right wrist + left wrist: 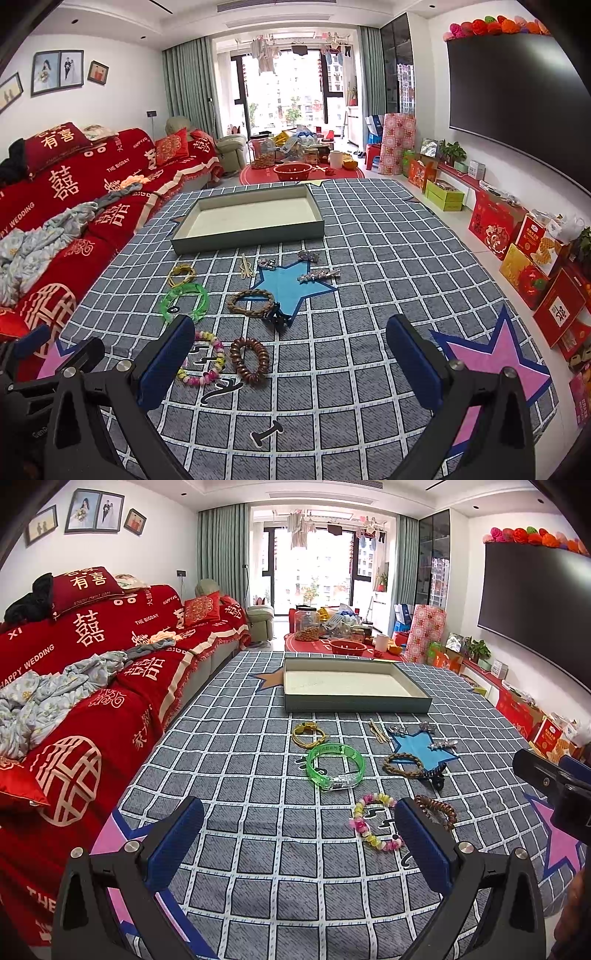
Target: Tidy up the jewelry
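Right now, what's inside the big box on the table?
Nothing shows inside the box: only its pale bare floor. The near wall hides a strip along the front, so something flat there can't be ruled out. All the jewelry, like the green bangle, lies outside.

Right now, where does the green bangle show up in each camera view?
Left wrist view: the green bangle lies centre frame on the checked cloth, ahead of the open left tool.
Right wrist view: the green bangle sits left of centre, just beyond the left finger of the open right tool.
Shared landmark: the shallow tray behind it.
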Available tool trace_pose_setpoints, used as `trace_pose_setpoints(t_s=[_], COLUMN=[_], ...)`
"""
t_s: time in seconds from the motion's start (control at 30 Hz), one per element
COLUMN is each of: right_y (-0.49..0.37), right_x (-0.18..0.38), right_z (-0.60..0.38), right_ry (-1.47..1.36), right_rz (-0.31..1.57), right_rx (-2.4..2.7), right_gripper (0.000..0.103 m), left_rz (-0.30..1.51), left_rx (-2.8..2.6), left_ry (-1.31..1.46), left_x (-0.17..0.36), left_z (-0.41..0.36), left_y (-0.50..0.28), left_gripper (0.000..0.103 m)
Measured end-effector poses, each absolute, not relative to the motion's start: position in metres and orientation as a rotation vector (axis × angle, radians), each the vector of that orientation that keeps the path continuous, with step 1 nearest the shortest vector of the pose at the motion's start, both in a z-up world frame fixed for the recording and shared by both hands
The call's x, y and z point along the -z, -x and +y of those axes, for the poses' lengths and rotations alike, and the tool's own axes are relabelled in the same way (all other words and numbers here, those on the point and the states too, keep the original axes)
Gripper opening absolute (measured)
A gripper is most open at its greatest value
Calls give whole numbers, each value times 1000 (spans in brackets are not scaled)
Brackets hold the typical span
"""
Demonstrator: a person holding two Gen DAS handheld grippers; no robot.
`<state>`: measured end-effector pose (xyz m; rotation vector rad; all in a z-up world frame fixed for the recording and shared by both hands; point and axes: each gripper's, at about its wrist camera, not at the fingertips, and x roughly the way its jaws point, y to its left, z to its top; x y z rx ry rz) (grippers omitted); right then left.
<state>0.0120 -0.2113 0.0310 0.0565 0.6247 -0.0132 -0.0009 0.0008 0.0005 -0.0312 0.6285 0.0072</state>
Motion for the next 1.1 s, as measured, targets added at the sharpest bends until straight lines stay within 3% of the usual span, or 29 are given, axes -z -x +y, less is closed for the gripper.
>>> trace_pose_setpoints(t_s=[1.1], right_y=[-13], right_x=[-32], right_z=[-210], right_ry=[-60], right_rz=[626], right_rx=[10], right_gripper=[103], left_rz=[628], left_rx=[-7], left_ry=[36], left_x=[1], left_z=[3], left_y=[1], left_gripper=[103])
